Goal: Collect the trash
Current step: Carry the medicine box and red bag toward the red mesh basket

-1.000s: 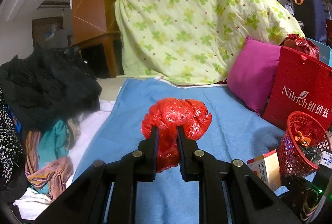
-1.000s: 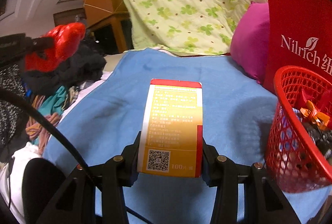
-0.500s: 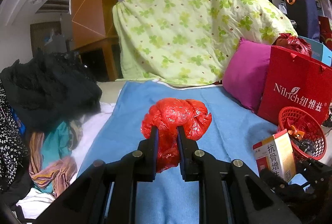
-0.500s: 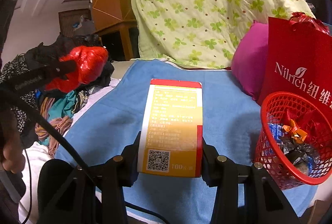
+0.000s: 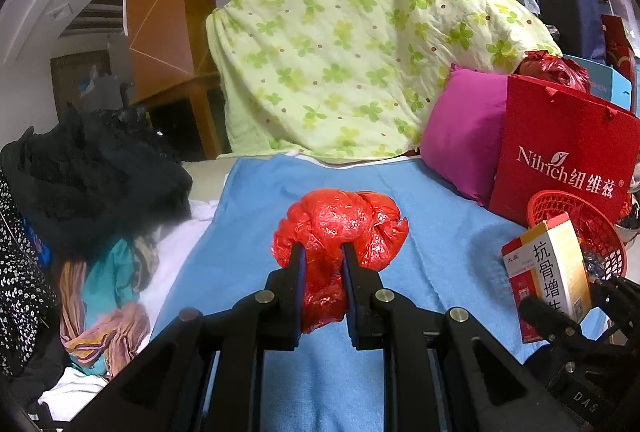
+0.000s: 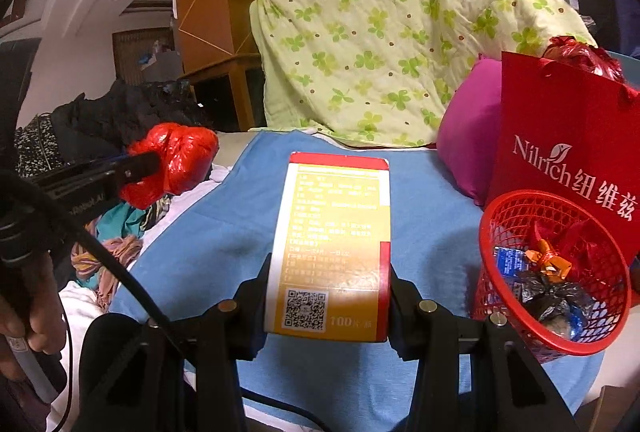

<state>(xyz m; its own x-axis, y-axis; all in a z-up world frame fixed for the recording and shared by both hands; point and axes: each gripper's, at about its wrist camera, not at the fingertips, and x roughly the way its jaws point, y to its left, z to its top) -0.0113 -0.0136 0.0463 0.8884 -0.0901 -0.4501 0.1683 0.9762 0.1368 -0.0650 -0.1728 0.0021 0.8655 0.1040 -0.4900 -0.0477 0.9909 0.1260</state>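
Right wrist: right gripper [image 6: 329, 272] clamps medicine box [image 6: 334, 244]; left gripper [image 5: 322, 264] pinches red plastic bag [image 5: 340, 228], which probably slips short of red basket [image 6: 516, 208].

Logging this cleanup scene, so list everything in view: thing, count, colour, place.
plastic bag wad: 1, red, held in the left claw above the blue cloth
carton: 1, yellow, white and red, held in the right claw
mesh basket: 1, red, right side on the blue cloth, wrappers inside
blue cloth: 1, light blue, covering the surface
gift bag: 1, red, behind the mesh basket
cushion: 1, magenta, beside the gift bag
quilt: 1, pale green with clovers, at the back
clothes pile: 1, mostly black, left
left claw: 1, black, shut
right claw: 1, black, shut
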